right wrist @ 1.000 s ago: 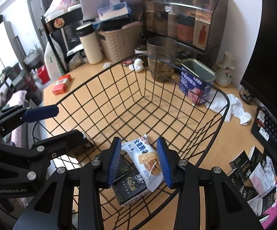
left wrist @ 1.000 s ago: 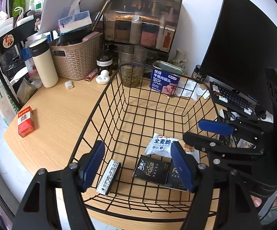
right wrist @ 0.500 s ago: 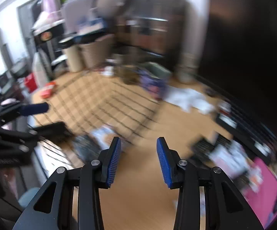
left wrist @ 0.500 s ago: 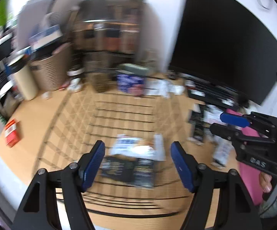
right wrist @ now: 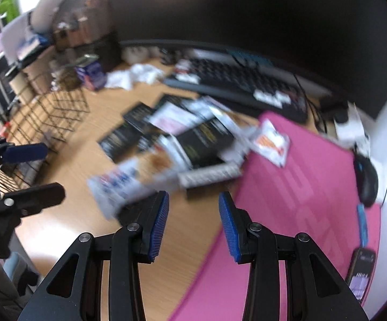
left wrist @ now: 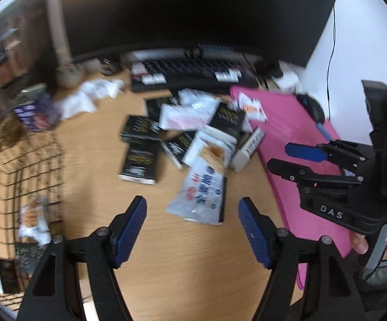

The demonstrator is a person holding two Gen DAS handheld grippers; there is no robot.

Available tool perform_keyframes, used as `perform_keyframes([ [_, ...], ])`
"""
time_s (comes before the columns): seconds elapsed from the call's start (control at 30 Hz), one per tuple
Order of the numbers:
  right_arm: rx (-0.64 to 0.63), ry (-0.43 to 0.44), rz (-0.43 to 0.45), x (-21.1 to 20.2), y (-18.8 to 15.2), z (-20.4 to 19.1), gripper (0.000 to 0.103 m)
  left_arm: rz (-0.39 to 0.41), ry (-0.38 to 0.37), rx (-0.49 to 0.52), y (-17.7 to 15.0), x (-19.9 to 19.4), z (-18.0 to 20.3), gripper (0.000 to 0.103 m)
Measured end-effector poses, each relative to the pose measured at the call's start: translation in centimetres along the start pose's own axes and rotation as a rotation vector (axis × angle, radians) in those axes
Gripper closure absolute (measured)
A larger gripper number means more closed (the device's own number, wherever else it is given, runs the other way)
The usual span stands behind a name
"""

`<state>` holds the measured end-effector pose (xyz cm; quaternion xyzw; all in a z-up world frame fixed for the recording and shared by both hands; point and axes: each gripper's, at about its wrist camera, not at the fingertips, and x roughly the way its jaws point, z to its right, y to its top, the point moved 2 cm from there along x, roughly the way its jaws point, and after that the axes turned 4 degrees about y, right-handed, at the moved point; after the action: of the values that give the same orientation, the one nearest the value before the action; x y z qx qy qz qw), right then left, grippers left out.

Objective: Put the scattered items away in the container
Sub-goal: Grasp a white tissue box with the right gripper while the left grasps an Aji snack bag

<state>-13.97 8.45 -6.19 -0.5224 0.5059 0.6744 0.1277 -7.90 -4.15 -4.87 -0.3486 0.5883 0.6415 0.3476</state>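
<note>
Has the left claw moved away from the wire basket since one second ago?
Yes. The left claw moved right: the wire basket sits at the left edge now.

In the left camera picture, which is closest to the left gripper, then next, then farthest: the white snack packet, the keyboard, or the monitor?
From the left gripper:
1. White snack packet, just ahead between the fingers.
2. Keyboard, beyond the pile of packets.
3. Monitor, at the back, behind the keyboard.

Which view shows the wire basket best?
The right wrist view: the wire basket shows its walls and a corner at the left, though blurred. The left wrist view shows only one side, cut off by the frame edge.
</note>
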Motion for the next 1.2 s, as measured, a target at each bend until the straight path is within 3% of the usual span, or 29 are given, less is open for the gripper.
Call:
perform_keyframes([
  [0.3,0.045,0.014,-0.076,4.1,-1.8,3.1,0.064,-0.084,-0.008,0.039,1.1,4.9,2.0,0.028],
  [0.47,0.012,-0.003,-0.067,4.9,-1.2,2.5,0.046,-0.105,-0.008,0.043,1.3,6.4,1.9,0.028],
  [1.2,-0.028,0.031,-0.081,8.3,1.5,1.1,0.039,-0.13,-0.066,-0.033,2.2,8.1,-1.1,0.028],
])
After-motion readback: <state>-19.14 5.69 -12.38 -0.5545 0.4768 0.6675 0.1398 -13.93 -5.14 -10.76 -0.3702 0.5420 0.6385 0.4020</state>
